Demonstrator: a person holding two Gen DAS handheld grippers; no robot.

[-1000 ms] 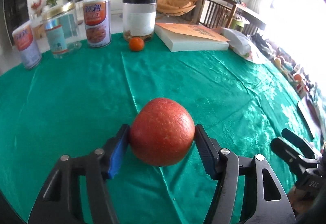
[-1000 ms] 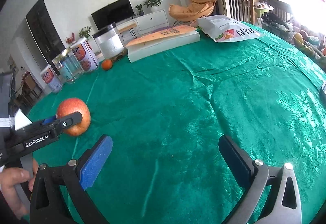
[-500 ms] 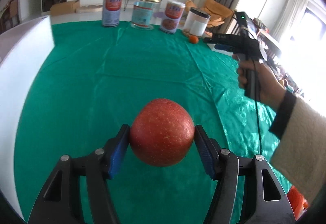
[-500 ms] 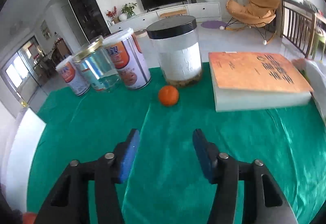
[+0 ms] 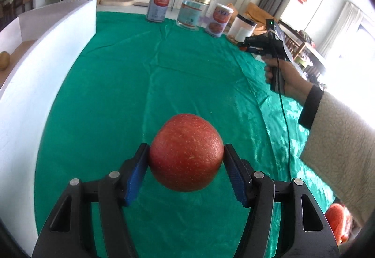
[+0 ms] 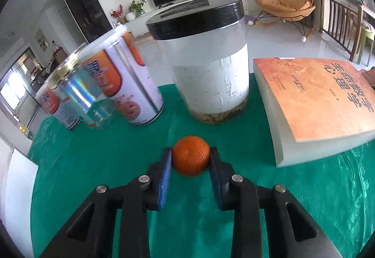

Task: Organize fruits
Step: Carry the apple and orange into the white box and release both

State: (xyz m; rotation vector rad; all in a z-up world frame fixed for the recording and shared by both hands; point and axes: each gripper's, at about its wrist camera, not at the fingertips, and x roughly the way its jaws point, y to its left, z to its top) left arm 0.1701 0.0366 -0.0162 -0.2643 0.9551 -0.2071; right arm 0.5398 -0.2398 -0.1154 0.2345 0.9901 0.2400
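Jaws clamp the apple (image 5: 186,152) left; jaws flank the tangerine (image 6: 191,156) right.

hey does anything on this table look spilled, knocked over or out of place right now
Nothing stands out. The cans and jars stand upright and the book lies flat on the green cloth. The left gripper holds the apple; the right gripper's jaws flank the mandarin.

Bright daylight, window glare, fisheye-warped edges
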